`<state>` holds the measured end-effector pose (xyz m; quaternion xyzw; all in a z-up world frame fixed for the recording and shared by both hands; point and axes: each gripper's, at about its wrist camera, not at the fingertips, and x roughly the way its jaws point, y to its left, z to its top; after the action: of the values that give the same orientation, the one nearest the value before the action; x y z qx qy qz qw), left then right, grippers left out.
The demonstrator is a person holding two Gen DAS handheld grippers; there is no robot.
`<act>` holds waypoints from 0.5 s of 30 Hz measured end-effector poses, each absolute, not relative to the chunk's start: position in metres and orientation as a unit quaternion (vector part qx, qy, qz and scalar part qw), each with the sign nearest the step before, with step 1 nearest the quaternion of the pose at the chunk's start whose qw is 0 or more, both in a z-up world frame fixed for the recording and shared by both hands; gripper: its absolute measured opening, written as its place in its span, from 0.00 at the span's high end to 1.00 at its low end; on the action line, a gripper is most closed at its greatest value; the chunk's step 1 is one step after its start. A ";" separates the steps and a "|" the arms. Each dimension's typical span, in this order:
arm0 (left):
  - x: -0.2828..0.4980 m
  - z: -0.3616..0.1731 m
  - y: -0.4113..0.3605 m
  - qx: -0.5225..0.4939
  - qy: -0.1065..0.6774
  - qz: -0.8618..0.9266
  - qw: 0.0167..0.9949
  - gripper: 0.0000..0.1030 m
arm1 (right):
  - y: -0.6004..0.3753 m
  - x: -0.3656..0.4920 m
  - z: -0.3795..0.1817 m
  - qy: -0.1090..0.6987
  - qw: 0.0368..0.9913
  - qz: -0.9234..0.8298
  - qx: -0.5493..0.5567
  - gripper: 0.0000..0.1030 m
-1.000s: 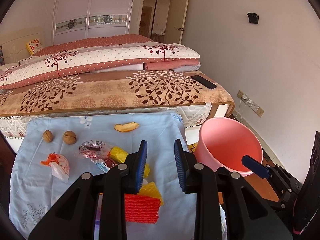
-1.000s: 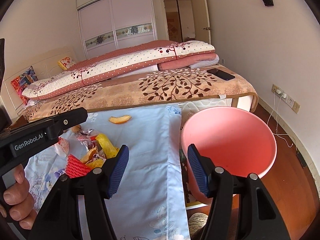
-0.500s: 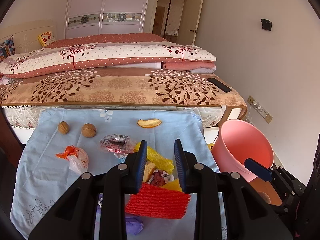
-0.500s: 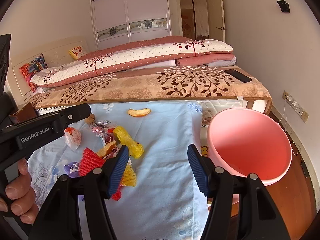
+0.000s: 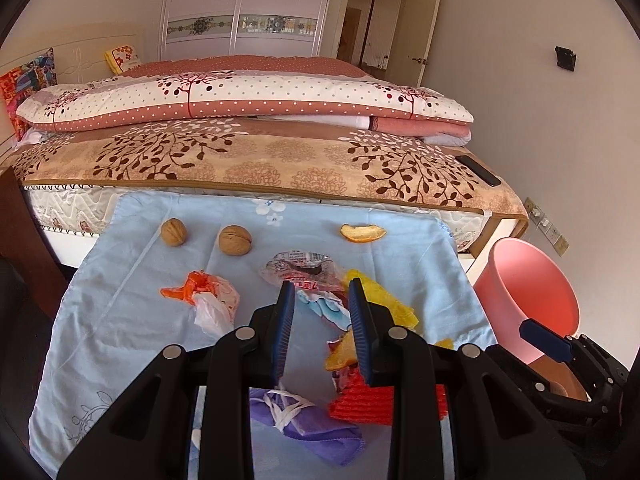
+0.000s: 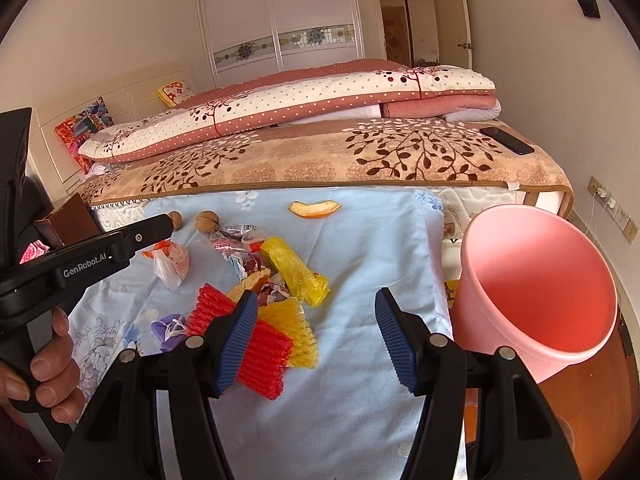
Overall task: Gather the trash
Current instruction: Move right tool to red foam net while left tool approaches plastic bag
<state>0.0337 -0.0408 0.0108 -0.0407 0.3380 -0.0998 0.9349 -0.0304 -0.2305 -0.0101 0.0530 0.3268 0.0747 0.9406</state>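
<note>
Trash lies on a light blue cloth (image 5: 120, 320): two walnuts (image 5: 235, 240), an orange peel (image 5: 362, 233), a clear wrapper (image 5: 300, 266), an orange-and-white bag (image 5: 208, 298), a yellow wrapper (image 6: 296, 270), red foam netting (image 6: 260, 350) and a purple bag (image 5: 308, 424). A pink bin (image 6: 536, 292) stands right of the cloth. My left gripper (image 5: 320, 332) is open and empty above the wrapper pile. My right gripper (image 6: 316, 344) is open and empty, between the red netting and the bin.
A bed (image 5: 280, 160) with folded quilts runs behind the cloth, with a black phone (image 5: 478, 170) on its right edge. A dark wooden cabinet (image 5: 24, 240) stands at the left. Wall sockets (image 6: 608, 204) and wood floor lie to the right.
Both grippers have shifted left over the cloth, so the trash pile sits more central and the bin further right. Both stay open and empty.
</note>
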 end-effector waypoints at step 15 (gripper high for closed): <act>0.038 -0.027 0.049 -0.083 0.386 -0.043 0.918 0.73 | -0.201 -0.026 -0.035 0.364 0.921 0.137 0.027 0.42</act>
<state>0.0377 0.0488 -0.0271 -0.0826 0.3859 -0.0426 0.9178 -0.0256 -0.2011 -0.0353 0.0271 0.3638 0.1374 0.9209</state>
